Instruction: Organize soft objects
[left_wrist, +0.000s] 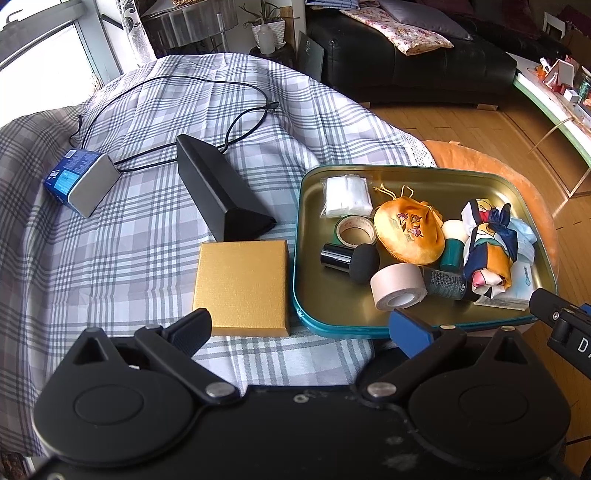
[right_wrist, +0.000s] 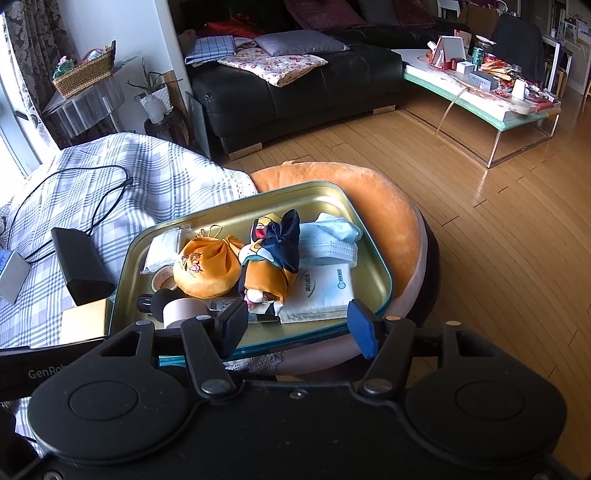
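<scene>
Checked bedcover (left_wrist: 155, 206), draped over a low surface, carries a teal-rimmed tin tray (left_wrist: 517, 192) at 3 o'clock in the left wrist view.

The soft objects lie together in the tray: a patterned scarf bundle (right_wrist: 271, 254) at its 3 o'clock, an orange drawstring pouch (right_wrist: 207, 269) at centre, a blue face mask (right_wrist: 328, 240) on a white packet (right_wrist: 325, 291) toward 2 o'clock, and a white wad (left_wrist: 347, 195) at 11 o'clock. Tape rolls (left_wrist: 397, 291) and small bottles (left_wrist: 336, 256) share the tray.

A gold box (left_wrist: 242, 286) lies on the cover at the tray's 9 o'clock.

The scene fits either soft things already gathered or a mixed tray awaiting sorting.

Left tongs (left_wrist: 301, 326) and right tongs (right_wrist: 299, 326): both spread wide, holding nothing, near the tray's 6 o'clock rim.
</scene>
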